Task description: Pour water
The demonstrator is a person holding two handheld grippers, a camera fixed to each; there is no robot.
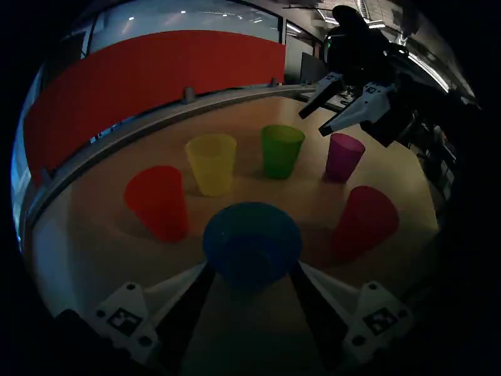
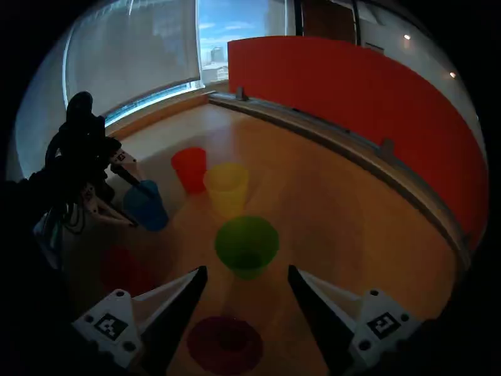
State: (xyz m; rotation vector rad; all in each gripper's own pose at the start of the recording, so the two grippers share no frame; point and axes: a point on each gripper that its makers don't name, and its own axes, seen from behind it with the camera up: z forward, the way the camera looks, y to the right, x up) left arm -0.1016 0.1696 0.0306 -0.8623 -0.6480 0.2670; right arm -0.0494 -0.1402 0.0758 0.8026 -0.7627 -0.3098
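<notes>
Water could spill beside the blue cup (image 1: pixel 250 244) if the left hand-held gripper (image 1: pixel 250 267), squeezing it, tips fast; right hand-held gripper (image 2: pixel 246 271) hangs open.

Blue plastic cup (image 1: pixel 252 241) between left gripper (image 1: pixel 252 268) jaws, contact unclear. Plastic cups arc beyond it: red cup (image 1: pixel 156 200), yellow cup (image 1: pixel 211 164), green cup (image 1: pixel 281 150), purple cup (image 1: pixel 344 156), dark red cup (image 1: pixel 366 220). Right gripper (image 1: pixel 310 125) over purple cup, jaws apart.

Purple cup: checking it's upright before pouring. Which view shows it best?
Left gripper view: the purple cup stands whole and side-on. Right gripper view looks down into the cup, dim, low in frame.
</notes>
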